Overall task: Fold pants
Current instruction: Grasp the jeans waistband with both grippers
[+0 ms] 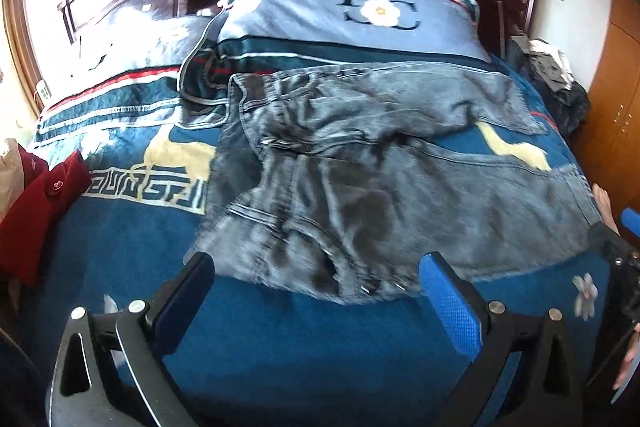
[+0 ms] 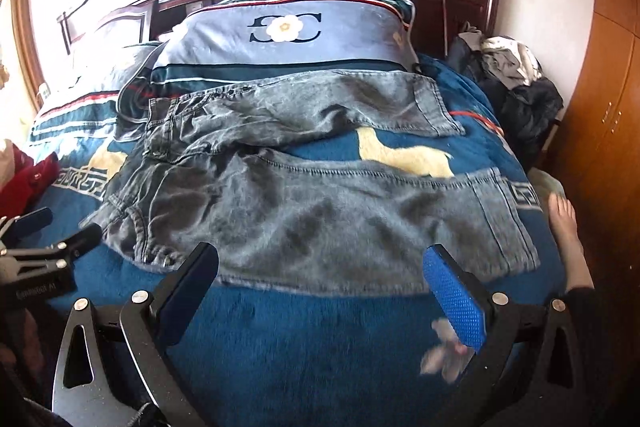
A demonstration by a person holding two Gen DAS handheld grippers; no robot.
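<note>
- The pants [image 2: 320,211] — grey denim — are spread across the blue blanket [image 2: 312,347] on the bed, waistband to the left, legs running to the right; the far leg lies against the pillow [image 2: 288,35], the near leg by the bed's front edge.
- The left hand-held gripper [image 1: 320,291] is held with its jaws wide apart and empty, just short of the waistband end.
- The right hand-held gripper [image 2: 320,283] is likewise wide and empty, hovering at the near leg's lower edge.
- Denim is judged fairly heavy and limp, not slippery; it should drape rather than hold shape.
- Grip is best taken at doubled, stiffer zones — the waistband and the leg hem [image 2: 508,223].
- Wrinkles near the seat are expected to carry into a fold unless the cloth is pulled taut.
</note>
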